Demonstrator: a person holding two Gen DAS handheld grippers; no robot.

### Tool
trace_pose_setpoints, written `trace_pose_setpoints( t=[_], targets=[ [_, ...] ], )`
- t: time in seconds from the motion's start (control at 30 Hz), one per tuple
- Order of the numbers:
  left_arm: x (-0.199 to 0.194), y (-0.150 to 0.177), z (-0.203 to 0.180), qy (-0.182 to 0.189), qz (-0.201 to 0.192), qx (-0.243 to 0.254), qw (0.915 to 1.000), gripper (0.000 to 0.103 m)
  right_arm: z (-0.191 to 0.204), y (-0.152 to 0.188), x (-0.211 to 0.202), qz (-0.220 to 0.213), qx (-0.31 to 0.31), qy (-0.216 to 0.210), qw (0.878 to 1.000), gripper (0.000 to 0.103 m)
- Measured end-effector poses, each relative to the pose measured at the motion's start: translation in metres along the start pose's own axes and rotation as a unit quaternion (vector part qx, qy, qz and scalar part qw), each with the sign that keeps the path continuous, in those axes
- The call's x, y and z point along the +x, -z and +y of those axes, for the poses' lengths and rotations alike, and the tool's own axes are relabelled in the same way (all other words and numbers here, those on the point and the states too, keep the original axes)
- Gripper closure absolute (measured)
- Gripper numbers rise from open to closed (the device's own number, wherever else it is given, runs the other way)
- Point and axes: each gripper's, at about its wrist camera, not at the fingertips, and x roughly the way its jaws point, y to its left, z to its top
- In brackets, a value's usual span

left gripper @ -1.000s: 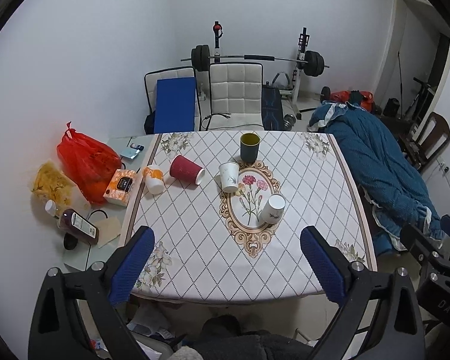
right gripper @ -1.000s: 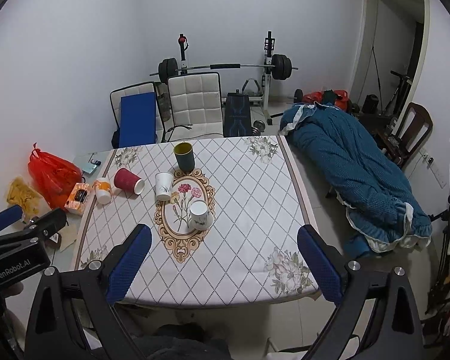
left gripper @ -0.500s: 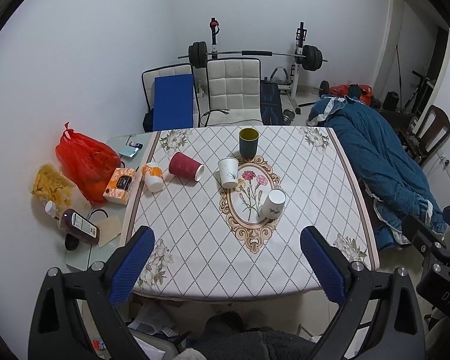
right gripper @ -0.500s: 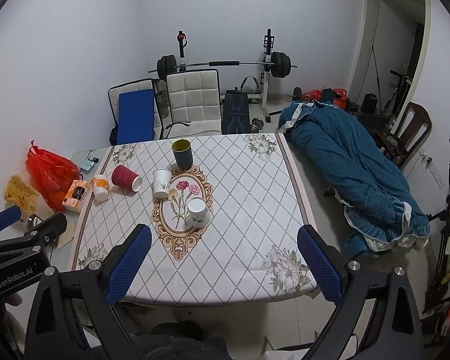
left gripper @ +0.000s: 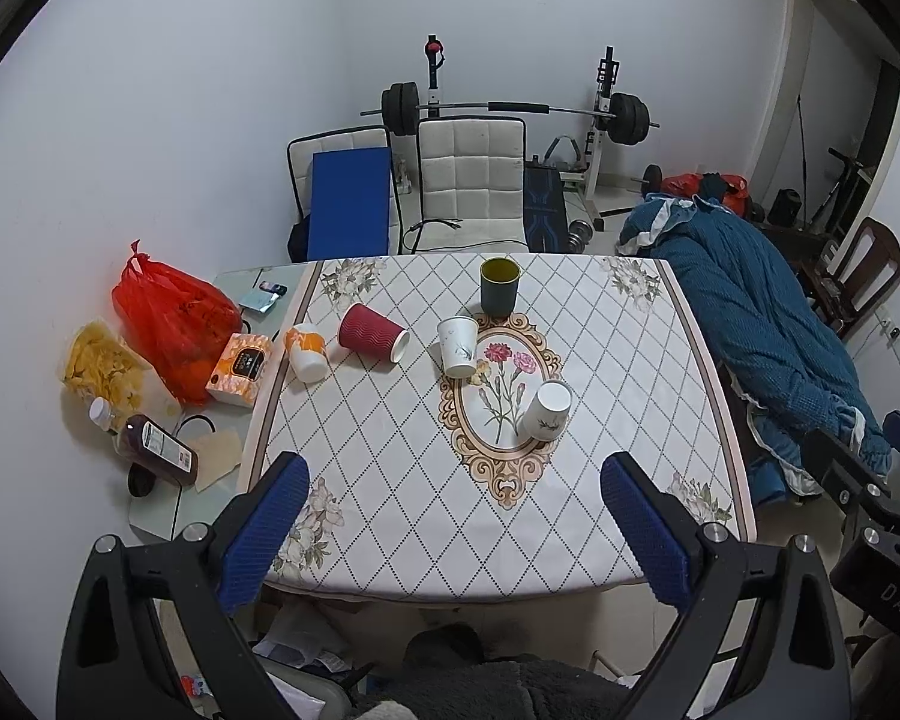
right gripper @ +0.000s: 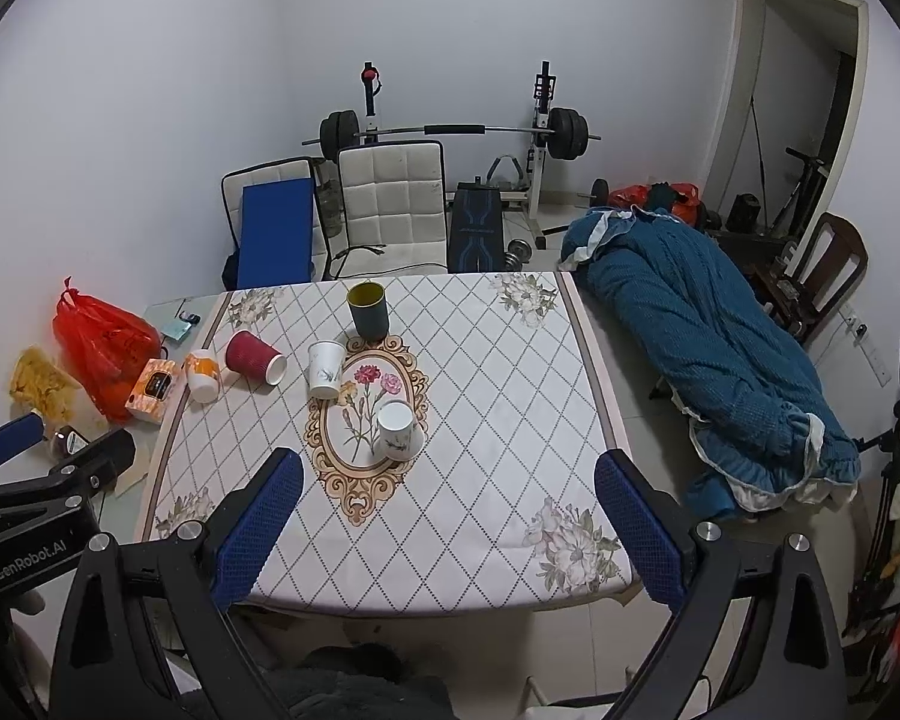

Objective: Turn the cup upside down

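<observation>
Several cups stand on the patterned table [left gripper: 390,480]. A dark green cup [left gripper: 499,286] [right gripper: 368,309] stands upright at the far side. A white flowered cup [left gripper: 458,345] [right gripper: 324,369] stands upright near it. Another white cup [left gripper: 548,410] [right gripper: 397,431] is upside down on the floral medallion. A red ribbed cup [left gripper: 373,333] [right gripper: 254,357] lies on its side, and an orange-and-white cup [left gripper: 306,352] [right gripper: 203,374] is by the left edge. My left gripper [left gripper: 456,528] and right gripper [right gripper: 450,528] are open and empty, above the near edge.
Left of the table lie a red bag [left gripper: 174,318], an orange box [left gripper: 240,369], a snack bag [left gripper: 99,372] and a dark bottle [left gripper: 159,450]. White chairs [left gripper: 471,180] and a barbell rack [left gripper: 510,114] stand behind. A blue quilt [left gripper: 762,348] lies to the right.
Both grippers have drawn back and risen slightly, so the table looks a little smaller. Nothing on the table has moved.
</observation>
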Motion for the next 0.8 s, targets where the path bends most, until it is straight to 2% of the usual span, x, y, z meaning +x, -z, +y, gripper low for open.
trace_pose_setpoints(
  t=[0.8],
  targets=[
    [0.001,-0.0011,0.0013,0.0,-0.001,-0.001,1.0,0.003,-0.0006,0.0,0.004,0.002,-0.004,-0.003,1.0,0.003]
  ],
)
